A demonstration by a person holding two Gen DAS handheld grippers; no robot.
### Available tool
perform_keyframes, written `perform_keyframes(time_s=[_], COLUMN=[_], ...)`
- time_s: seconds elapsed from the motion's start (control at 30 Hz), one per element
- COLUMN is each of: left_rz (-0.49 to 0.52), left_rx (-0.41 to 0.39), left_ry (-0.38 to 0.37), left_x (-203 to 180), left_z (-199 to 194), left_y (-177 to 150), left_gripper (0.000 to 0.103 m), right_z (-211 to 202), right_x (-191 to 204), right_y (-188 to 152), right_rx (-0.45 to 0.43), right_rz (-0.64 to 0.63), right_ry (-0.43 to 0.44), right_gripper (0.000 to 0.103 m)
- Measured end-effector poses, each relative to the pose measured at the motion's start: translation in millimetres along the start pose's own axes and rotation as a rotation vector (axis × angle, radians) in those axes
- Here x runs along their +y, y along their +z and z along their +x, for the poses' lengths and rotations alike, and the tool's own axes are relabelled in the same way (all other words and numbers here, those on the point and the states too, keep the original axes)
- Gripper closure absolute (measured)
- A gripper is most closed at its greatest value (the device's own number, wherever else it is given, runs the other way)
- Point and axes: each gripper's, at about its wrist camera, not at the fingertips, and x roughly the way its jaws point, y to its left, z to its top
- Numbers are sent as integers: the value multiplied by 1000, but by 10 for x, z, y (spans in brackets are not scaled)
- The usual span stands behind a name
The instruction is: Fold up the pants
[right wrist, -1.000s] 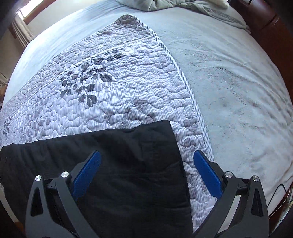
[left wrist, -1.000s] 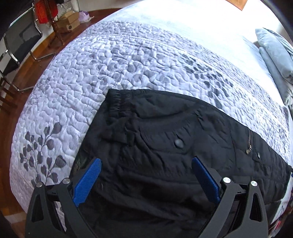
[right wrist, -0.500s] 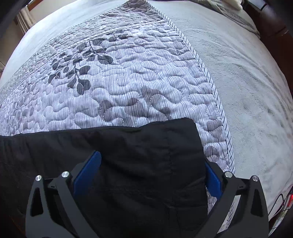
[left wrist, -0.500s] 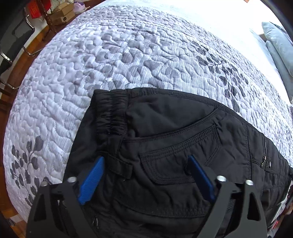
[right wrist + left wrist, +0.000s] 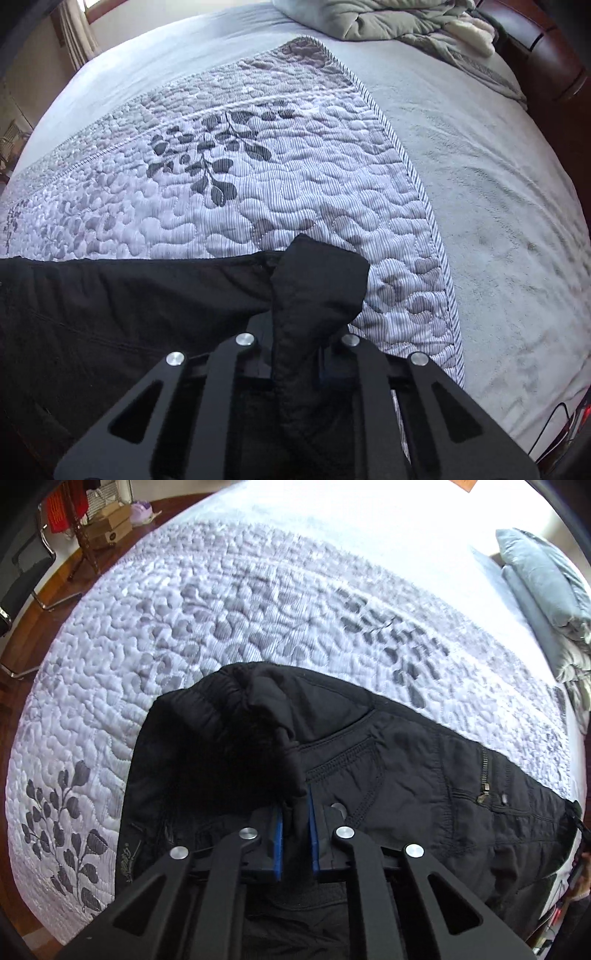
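Left gripper (image 5: 295,812), seen from its own wrist camera, is clamped on a pinched ridge of the black pants (image 5: 424,775) at the waistband end (image 5: 207,709), beside the back pocket (image 5: 343,764); gathering cloth this way gives a firm hold for lifting. The garment lies flat on the quilted bedspread (image 5: 221,609).

Right gripper (image 5: 295,343), in its own view, is closed on the bunched leg hem (image 5: 321,280), so both ends can probably be raised together for a lengthwise fold. A grey blanket (image 5: 498,184) lies beyond the bedspread's edge.
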Motion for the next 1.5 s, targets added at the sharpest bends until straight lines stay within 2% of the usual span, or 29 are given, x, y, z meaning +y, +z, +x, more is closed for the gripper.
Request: perform_keyframes(time_s=[0.17,0.3,0.5,0.63,0.77,1.0,1.1,1.23,1.3,1.4,1.47,1.5], left_rz=[15,30,26,8,16,-46,-102,-148,-160,-188,-205,-232], left_rx=[-97,-190,-317,-362,-380,-379,-372,-368,-333,-272,-253,-241], left_ry=[-55,-111,-221,-264,-259,-284,-286,-234,-194,-179,-164,-179], left_x=[-80,-131,98,352,518,818,1009,1245,1309,1340,1349,1383], left_z=[-383,-736,-1214,-1389,-1417,-1228,-1132,-1030,-965,-870,-852,-838], left_y=[-137,-383,-1014,-1479,-1840,-2350,-2576,-2822,-2925,-3116,-3260,-3356], left_gripper=[93,93,92,92,91,91,91,91,89,66,36,31], right_z=[-478,-916,-1562,-1815,-1858,-1774,-1698,-1611,-1568,-1494,-1457,-1435], right_x=[-64,-72,-194,-395,-604,-774,-795,-827,-804,-721,-671,-670], right_y=[-86,-245,-750,-1144,-1550,-2263,-2544,-2821,-2916,-3013,-3061,-3077], right_rx=[-105,-207,-386,-472,-496,-497,-475,-457,-447,-425,-416,-412], right_rz=[5,-26,-50,-24,17,81,89,130,140,140,131,138], right_ry=[81,130,177,196,217,224,196,194,191,190,167,166], right_gripper=[92,92,92,92,92,92,92,92,92,92,92,92])
